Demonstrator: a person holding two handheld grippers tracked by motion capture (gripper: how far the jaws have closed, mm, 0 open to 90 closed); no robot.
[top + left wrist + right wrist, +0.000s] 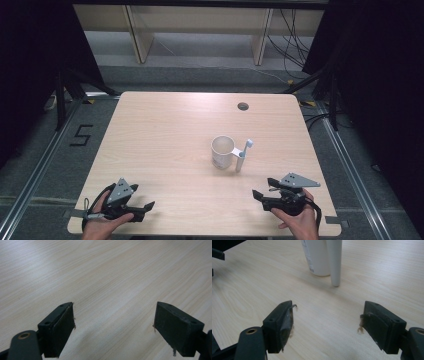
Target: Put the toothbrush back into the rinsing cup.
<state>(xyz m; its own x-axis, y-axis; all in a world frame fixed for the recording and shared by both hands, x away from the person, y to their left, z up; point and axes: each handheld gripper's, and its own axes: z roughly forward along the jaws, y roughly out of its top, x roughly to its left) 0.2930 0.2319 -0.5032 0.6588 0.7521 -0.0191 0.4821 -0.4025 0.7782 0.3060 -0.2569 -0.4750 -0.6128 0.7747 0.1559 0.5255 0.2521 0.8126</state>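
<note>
A cup (222,152) stands mid-table (165,135), a toothbrush (243,154) leaning at its right side

The left hand (102,220) holds the left gripper (146,207) low at the near left, its fingers (58,333) spread wide apart with nothing between them. The right hand (300,222) holds the right gripper (257,195) at the near right, fingers (279,326) likewise spread and empty.
</note>
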